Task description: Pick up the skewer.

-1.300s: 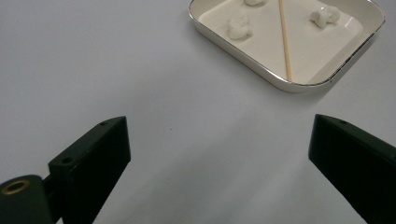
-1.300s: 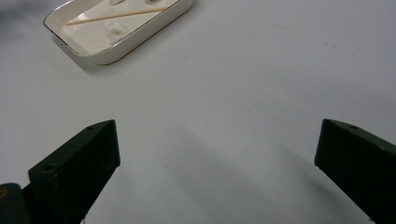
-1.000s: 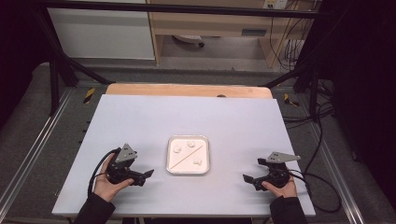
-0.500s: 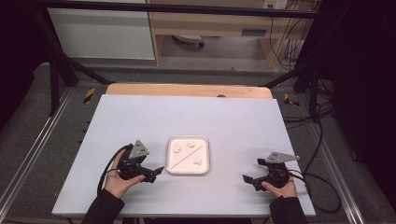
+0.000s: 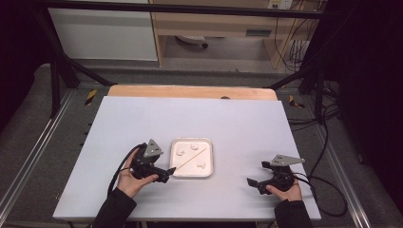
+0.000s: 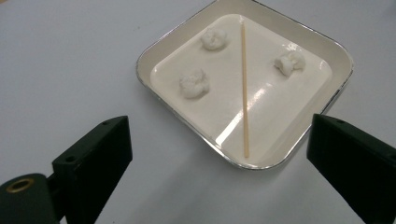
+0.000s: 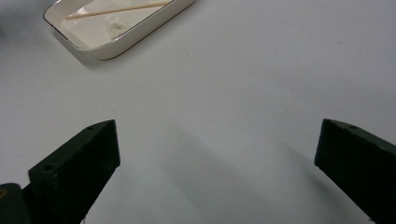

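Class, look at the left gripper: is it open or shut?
Open. The left gripper has its jaws wide apart, with the tray and skewer between them, untouched.

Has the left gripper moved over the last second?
Yes. The left gripper has moved right, closing on the tray, which stayed put.

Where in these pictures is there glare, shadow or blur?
Left gripper view: glare streaks on the glossy tray floor beside the skewer; the near jaws look soft. Right gripper view: broad, soft jaw shadows cross the table. High view: the table is evenly lit, its surroundings dark.
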Motion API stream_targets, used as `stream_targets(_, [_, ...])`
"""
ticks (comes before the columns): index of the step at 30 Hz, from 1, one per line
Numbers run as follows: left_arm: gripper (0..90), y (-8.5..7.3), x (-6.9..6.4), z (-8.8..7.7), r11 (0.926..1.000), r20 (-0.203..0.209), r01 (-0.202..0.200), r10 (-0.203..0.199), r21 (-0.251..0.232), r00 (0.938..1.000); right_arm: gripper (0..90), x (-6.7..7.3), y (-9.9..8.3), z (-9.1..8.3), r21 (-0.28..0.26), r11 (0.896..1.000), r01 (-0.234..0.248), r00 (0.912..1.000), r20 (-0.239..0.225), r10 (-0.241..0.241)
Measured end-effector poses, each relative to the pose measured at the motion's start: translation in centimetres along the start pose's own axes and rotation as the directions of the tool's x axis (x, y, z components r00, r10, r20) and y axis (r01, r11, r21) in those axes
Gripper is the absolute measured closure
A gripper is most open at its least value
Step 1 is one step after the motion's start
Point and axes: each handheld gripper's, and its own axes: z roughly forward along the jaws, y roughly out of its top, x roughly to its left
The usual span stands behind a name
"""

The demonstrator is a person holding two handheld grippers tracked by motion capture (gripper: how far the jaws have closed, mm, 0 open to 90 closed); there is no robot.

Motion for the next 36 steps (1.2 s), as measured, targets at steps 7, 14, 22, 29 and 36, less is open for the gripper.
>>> stream_targets(7, [7.8,0.9,-0.6,1.1,0.9998,0.006,-0.003,0.003,0.020,1.0000,0.7,0.0,0.0,0.0,0.002,1.000,0.001,1.0000,-0.001,-0.001])
stream_targets(14, [10.8,1.4,-1.0,2.4,0.9988,0.009,-0.006,0.006,0.048,0.9999,0.8,0.0,0.0,0.0,0.004,1.000,0.000,1.0000,-0.003,0.000])
stream_targets(22, [21.9,1.8,-1.4,3.8,0.9967,0.011,-0.017,0.016,0.079,0.9998,0.7,0.1,0.0,0.0,0.007,1.000,-0.003,1.0000,-0.005,0.003])
stream_targets(29, [35.6,1.8,-1.9,4.9,0.9951,0.028,-0.017,0.014,0.098,0.9995,0.8,0.0,0.0,0.0,0.007,1.000,0.000,1.0000,-0.005,0.000])
stream_targets(36, [53.3,1.5,-1.9,5.5,0.9938,0.039,-0.011,0.006,0.111,0.9992,0.7,0.0,0.0,0.1,0.008,1.000,0.003,1.0000,-0.003,-0.003])
